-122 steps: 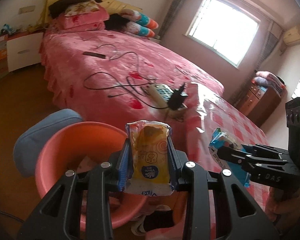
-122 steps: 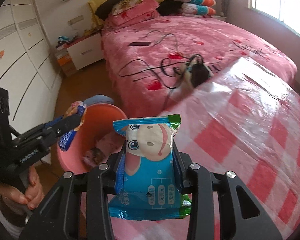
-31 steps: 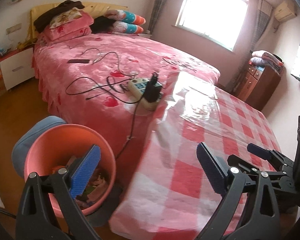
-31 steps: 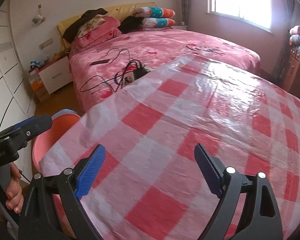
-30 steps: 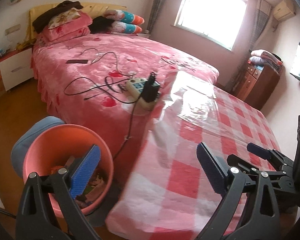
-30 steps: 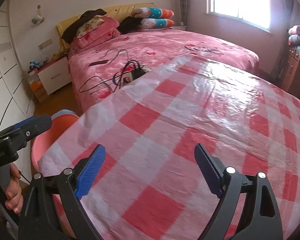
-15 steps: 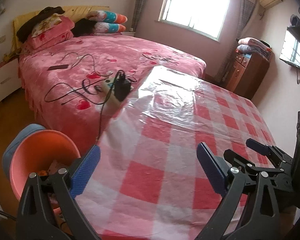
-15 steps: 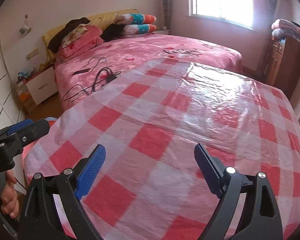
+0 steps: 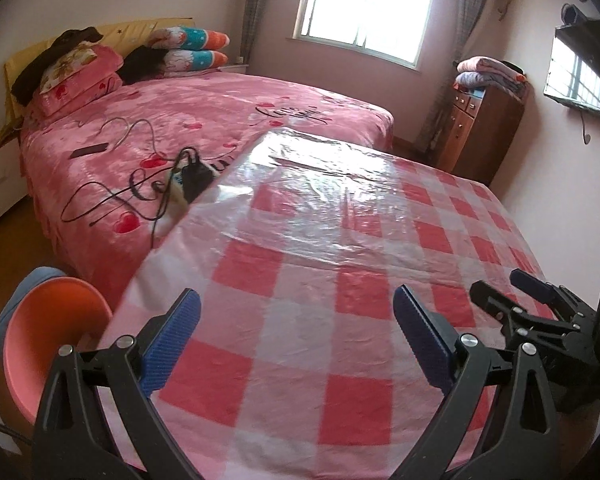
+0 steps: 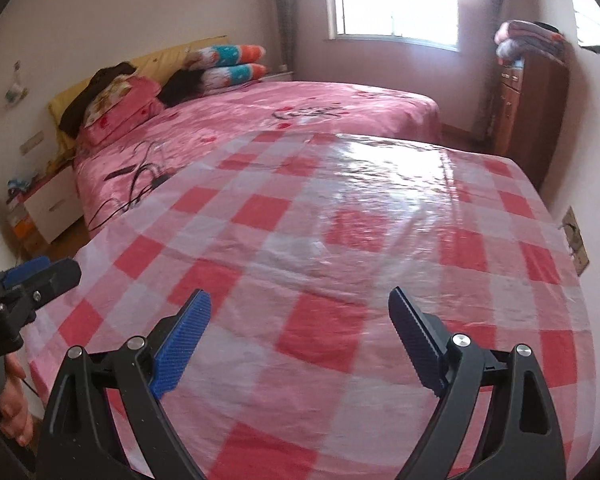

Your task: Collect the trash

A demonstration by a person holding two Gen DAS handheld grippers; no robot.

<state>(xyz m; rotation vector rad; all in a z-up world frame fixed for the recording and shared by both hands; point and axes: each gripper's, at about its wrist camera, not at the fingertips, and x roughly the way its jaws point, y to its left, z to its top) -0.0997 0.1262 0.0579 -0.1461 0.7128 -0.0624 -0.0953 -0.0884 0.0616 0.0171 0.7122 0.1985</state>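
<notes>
My left gripper (image 9: 296, 312) stands open over the near edge of a table with a red-and-white checked plastic cloth (image 9: 340, 232), nothing between its blue pads. My right gripper (image 10: 300, 312) is open too, hovering over the same cloth (image 10: 340, 220) with empty jaws. A salmon-pink trash bucket (image 9: 40, 328) stands on the floor at the table's left corner; its inside is not visible from here. No wrapper or other trash shows on the cloth. Each gripper appears at the edge of the other's view: the right one (image 9: 512, 300), the left one (image 10: 36, 272).
A pink bed (image 9: 220, 120) lies behind the table, with a power strip and charger (image 9: 188, 180), black cables and a phone (image 9: 89, 151) on it. A wooden dresser (image 9: 480, 128) stands at the back right, a white nightstand (image 10: 48, 204) at the left. A hand (image 10: 12, 404) holds the left gripper.
Both grippers have swung from the bucket side toward the right over the table. The bucket has slid to the left edge of the left wrist view and out of the right wrist view. Jaws stayed open.
</notes>
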